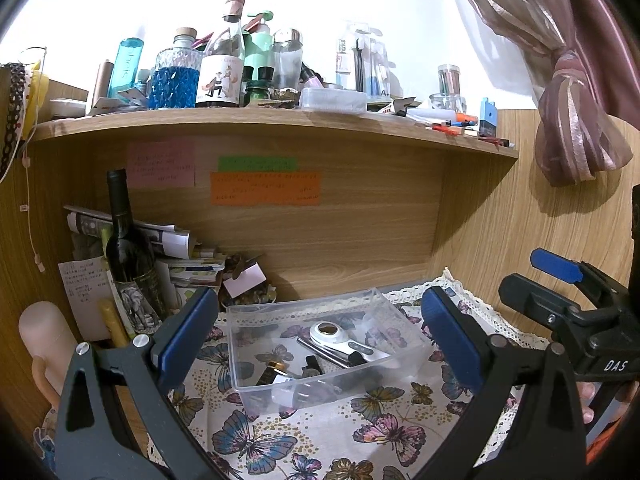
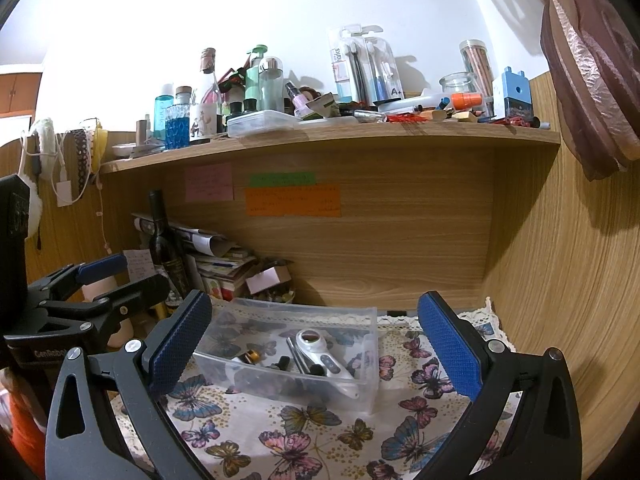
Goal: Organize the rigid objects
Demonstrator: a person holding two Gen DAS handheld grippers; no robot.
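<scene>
A clear plastic bin point(image 1: 256, 384) point(image 2: 360, 388) sits on the butterfly-print cloth point(image 1: 320, 432) point(image 2: 304, 440) under the wooden shelf. Inside lie a white handled device with a round lens point(image 1: 340, 338) point(image 2: 320, 350), a metal pen-like stick point(image 1: 320, 352) point(image 2: 295, 354), a gold-capped black item point(image 1: 272, 372) point(image 2: 251, 358) and small black pieces. My left gripper point(image 1: 320, 336) is open and empty, its blue pads either side of the bin. My right gripper point(image 2: 314, 340) is open and empty, just in front of the bin. Each gripper shows at the edge of the other's view.
A dark wine bottle point(image 1: 126, 240) point(image 2: 164, 248) stands at the back left beside stacked papers point(image 1: 180, 256). The wooden shelf point(image 1: 280, 124) point(image 2: 340, 136) above carries many bottles, jars and pens. Wooden panels close the back and right side. A tied curtain point(image 1: 576, 128) hangs at right.
</scene>
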